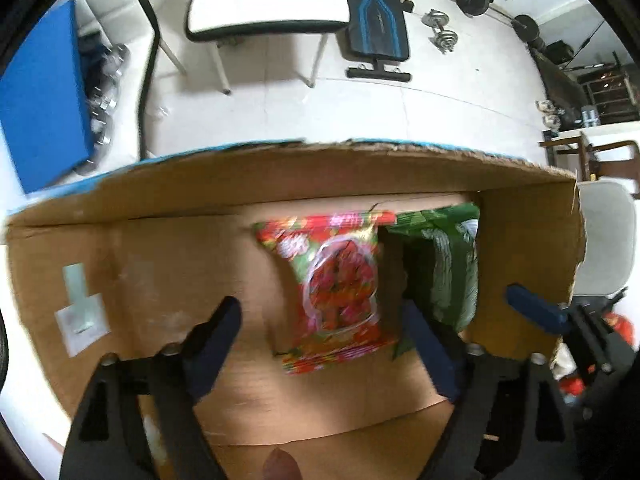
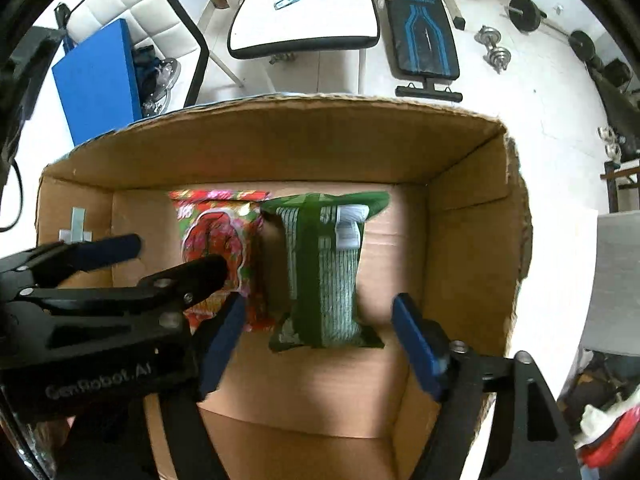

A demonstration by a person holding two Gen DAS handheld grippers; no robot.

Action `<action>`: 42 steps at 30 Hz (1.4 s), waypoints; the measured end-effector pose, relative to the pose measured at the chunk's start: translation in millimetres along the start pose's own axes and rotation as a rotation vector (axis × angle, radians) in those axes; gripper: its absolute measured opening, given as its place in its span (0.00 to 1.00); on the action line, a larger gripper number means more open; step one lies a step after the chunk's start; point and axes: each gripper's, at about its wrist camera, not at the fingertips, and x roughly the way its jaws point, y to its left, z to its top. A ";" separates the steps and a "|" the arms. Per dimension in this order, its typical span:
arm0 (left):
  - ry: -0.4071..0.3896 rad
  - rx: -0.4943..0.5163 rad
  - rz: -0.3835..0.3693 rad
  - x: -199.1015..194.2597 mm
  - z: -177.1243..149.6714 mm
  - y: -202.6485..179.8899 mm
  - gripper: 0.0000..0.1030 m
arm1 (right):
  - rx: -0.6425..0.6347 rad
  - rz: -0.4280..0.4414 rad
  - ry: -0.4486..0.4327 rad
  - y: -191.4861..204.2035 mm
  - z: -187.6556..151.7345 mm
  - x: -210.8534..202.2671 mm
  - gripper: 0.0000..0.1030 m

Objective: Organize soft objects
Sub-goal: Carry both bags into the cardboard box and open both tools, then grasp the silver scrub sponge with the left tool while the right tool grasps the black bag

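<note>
An open cardboard box [image 1: 280, 184] [image 2: 280, 140] holds two soft snack bags side by side on its floor. In the left wrist view, the red bag [image 1: 336, 280] lies below my left gripper [image 1: 324, 344], which is open, its blue pads apart from the bag. The green bag [image 1: 444, 264] lies just right of the red one. In the right wrist view, the green bag [image 2: 320, 264] lies under my right gripper [image 2: 320, 340], also open and clear of it. The red bag [image 2: 216, 232] is partly hidden by my left gripper [image 2: 160, 260].
Beyond the box, a white chair [image 1: 268, 4] and a black and blue weight bench [image 1: 376, 20] stand on the pale floor. A blue board [image 1: 40, 100] leans at the left. Dumbbells [image 1: 442, 30] lie at the far right. Red and white items [image 2: 608, 428] lie right of the box.
</note>
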 end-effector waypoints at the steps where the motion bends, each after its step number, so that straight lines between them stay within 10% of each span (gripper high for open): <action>1: -0.002 0.000 0.008 -1.6 -1.5 1.5 0.89 | 0.000 0.000 0.004 1.4 -1.4 -2.2 0.79; 6: -0.047 -0.012 0.054 -20.2 -23.6 12.6 0.94 | -0.038 -0.020 0.000 12.4 -12.4 -16.1 1.00; 12: -0.137 -0.010 0.089 -62.4 -53.2 18.0 0.94 | -0.058 0.038 -0.093 20.8 -36.0 -45.9 1.00; 21: -0.356 -0.008 0.215 -108.5 -198.8 21.3 0.94 | -0.100 0.047 -0.234 15.6 -176.8 -97.5 1.00; 24: -0.310 -0.018 0.226 -74.2 -244.4 26.9 0.94 | -0.073 0.055 -0.191 1.7 -232.5 -72.0 1.00; 26: -0.233 -0.034 0.203 -41.6 -258.5 31.0 0.77 | -0.047 0.047 -0.118 -9.3 -257.3 -41.0 0.99; 30: -0.069 -0.062 0.138 26.5 -265.6 39.4 0.57 | 0.002 0.056 0.015 -26.1 -282.0 18.8 0.75; 37: -0.035 -0.040 0.135 68.6 -253.5 33.8 0.57 | -0.013 0.048 0.074 -26.2 -296.1 65.3 0.75; 42: -0.033 -0.077 0.087 72.4 -262.0 43.3 0.35 | -0.017 0.049 0.061 -21.4 -301.7 66.7 0.65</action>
